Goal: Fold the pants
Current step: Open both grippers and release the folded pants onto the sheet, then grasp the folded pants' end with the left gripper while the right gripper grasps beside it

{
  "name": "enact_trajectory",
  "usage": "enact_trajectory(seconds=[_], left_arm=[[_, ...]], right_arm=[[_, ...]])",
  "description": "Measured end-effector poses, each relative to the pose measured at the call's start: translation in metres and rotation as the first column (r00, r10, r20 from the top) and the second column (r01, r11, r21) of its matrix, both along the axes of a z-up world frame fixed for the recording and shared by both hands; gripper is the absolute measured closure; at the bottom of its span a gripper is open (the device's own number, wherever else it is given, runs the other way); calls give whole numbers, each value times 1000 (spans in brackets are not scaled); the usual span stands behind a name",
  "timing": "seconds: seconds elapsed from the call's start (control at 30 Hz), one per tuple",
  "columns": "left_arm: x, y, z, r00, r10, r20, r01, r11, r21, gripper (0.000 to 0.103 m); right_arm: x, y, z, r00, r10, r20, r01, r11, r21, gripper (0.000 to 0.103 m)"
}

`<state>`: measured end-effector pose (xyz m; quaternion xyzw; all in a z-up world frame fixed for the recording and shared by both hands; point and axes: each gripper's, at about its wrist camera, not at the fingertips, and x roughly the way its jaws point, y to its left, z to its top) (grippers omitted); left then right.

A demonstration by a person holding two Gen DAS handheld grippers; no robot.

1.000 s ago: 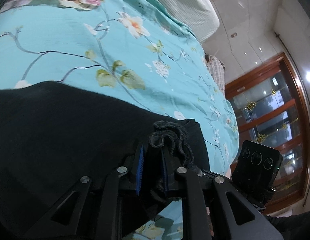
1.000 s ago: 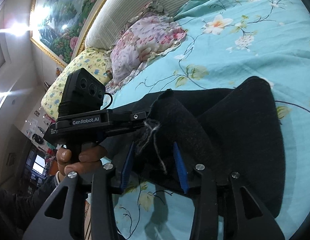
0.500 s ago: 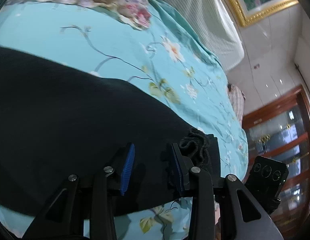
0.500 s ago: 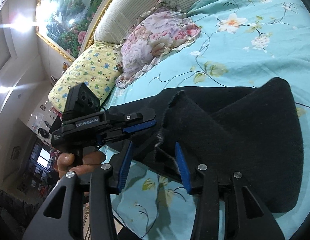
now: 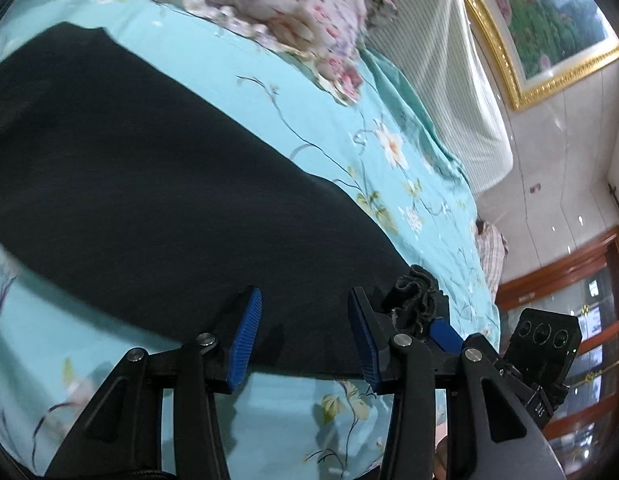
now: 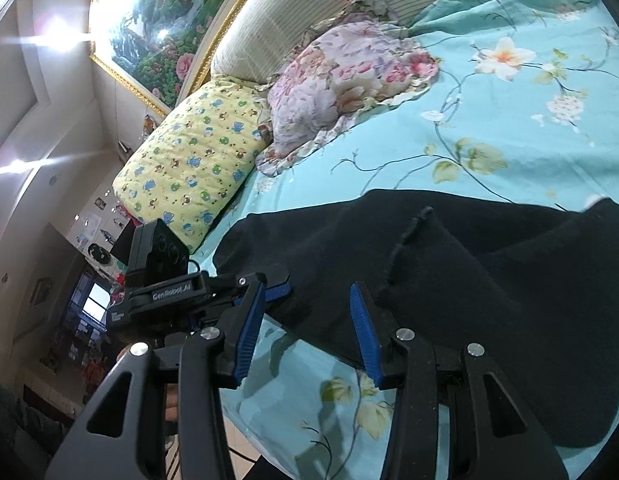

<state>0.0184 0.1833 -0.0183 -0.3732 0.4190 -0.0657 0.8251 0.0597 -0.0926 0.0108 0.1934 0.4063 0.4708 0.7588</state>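
Black pants [image 5: 157,184] lie spread across the teal flowered bedsheet [image 5: 337,120]. My left gripper [image 5: 305,296] hovers over their near edge. Its jaws are opening, and the blue pads stand apart with flat cloth below and nothing pressed between them. A crumpled bunch of pants cloth [image 5: 413,300] stands just right of it, by the other gripper's blue finger. In the right wrist view the pants [image 6: 509,280] show a raised fold ridge [image 6: 409,240]. My right gripper [image 6: 308,288] is open above the pants' near edge, and its pads touch no cloth.
A flowered pink pillow [image 6: 349,80] and a yellow printed pillow [image 6: 189,160] lie at the head of the bed by the striped headboard [image 6: 309,12]. The bed's near edge [image 6: 301,412] runs right below both grippers. A hand holds the left gripper's handle [image 6: 165,404].
My left gripper let go of the bunched pants edge, opened, and slid left along the near edge. The right gripper drew back slightly, and the cloth no longer sits between its fingers.
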Motion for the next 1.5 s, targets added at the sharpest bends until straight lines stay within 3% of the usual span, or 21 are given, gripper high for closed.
enact_trajectory(seconds=[0.37,0.67,1.07,1.27,1.5], left_arm=[[-47,35,1,994,112,2,-112,994,-6,58],[-78,78,1,964,265,2,-265,964,-31,55],[-91,113,-9,934,356,-27,-357,932,-59,53],[-92,128,-16,917,396,-43,-398,914,-79,47],[-85,140,-17,901,431,-44,-433,898,-75,42]], right_arm=[[6,32,9,998,65,22,-65,998,-18,51],[11,66,15,990,137,40,-135,990,-43,50],[25,113,25,973,220,70,-215,974,-71,49],[33,136,25,964,256,73,-248,964,-98,41],[49,187,30,938,331,101,-312,935,-166,40]])
